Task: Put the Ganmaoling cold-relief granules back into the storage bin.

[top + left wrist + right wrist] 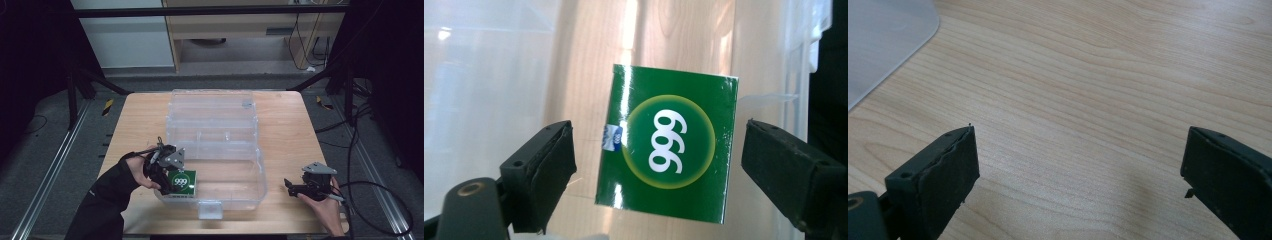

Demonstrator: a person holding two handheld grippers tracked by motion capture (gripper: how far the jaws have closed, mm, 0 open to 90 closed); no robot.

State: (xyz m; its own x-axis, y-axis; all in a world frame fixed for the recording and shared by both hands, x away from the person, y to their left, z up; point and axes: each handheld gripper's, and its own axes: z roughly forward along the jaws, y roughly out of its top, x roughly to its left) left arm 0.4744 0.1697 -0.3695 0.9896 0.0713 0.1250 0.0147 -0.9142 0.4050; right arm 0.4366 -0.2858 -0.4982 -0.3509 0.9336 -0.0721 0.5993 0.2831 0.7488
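So the left gripper [172, 186] sits at the near-left corner of the clear plastic box [252, 172], jaws spread wide. In the left gripper view the green carton [669, 147] with the white "999" in a yellow-ringed circle lies between the two black jaws, with a gap on each side, so nothing is clamping it. It looks like the carton is resting on the see-through bottom of the box, wood grain showing through underneath, though I can't say for sure it's fully set down. From the high view the carton [181, 182] is tucked into that near-left corner, just beside the wall.

Over on the right, the right gripper [289, 186] is held low over the wooden table [287, 130], well apart from the box, jaws also wide. Its own view has bare wood between the jaws and a rounded corner of clear plastic at far left.

The box's lid [212, 102] is flipped open toward the far side.
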